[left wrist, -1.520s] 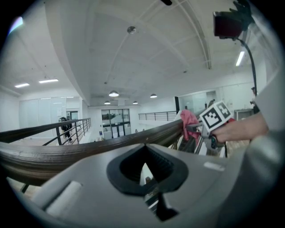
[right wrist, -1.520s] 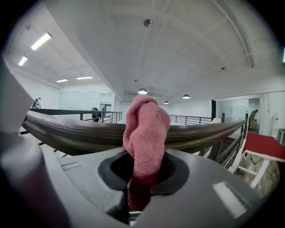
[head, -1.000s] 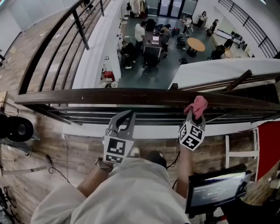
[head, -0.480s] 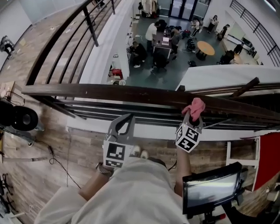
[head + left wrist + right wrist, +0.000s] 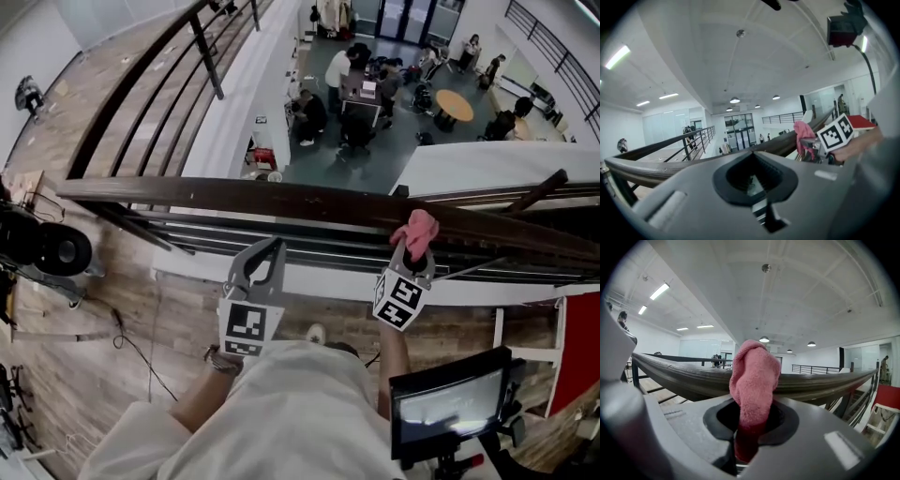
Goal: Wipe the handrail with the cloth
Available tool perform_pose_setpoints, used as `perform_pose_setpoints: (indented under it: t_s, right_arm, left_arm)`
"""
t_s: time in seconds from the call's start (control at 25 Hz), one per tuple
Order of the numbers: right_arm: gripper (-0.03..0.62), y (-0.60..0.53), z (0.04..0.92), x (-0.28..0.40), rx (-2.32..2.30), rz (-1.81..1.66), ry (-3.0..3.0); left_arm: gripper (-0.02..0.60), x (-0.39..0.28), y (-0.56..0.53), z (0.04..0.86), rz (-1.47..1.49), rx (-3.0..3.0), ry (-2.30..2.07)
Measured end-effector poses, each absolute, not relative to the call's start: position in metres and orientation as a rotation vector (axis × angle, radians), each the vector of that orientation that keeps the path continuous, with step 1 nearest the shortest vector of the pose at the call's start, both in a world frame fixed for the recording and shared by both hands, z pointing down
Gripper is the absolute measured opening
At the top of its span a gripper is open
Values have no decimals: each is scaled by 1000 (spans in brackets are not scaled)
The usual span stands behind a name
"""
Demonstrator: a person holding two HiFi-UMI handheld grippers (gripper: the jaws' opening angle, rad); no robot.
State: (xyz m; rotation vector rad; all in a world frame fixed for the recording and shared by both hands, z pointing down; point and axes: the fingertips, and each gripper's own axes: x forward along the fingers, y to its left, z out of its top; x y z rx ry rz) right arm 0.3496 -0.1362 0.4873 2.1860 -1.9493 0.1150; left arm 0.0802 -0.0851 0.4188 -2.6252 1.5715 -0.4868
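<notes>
Pinching a pink cloth (image 5: 416,228) in the right tool (image 5: 413,253): clamped on the lower end, with a bunched wad standing up past the tips. Seen along that tool, held upright just in front of the dark wooden handrail (image 5: 234,195), with the rail crossing behind the wad from side to side. From the head view, lying over the near edge of the rail, right of its middle. Looks like touching, though hard to tell how firmly pressed.

Left tool (image 5: 267,248): pressed together at the tips, nothing gripped. Held on the person's side of the rail and apart from it, off to the left of the cloth.

Deciding relation for the coming stroke: long axis of the rail running left to right across the body, dipping slightly toward the right, with the cloth already up against it. So no reach forward needed. Calls for a sideways slide along that axis rather than a push away. Longer bare stretch lying left of the cloth, toward the left tool, and a shorter visible stretch to the right.

Plainly the right hand's job, being the one at the rail with the cloth. Judged as wiping just under way or about to begin. Best to press the wad down on the top face while travelling. Worth watching for the cloth dragging out of the grip.
</notes>
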Motion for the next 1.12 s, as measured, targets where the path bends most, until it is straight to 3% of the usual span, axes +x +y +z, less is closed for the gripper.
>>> perform_pose_setpoints:
  t_s: [1.12]
  right_arm:
    - [67,-132,486,299,2234,180,-1855]
  left_arm:
    - [8,53,-116,418,-441,-2758,1375]
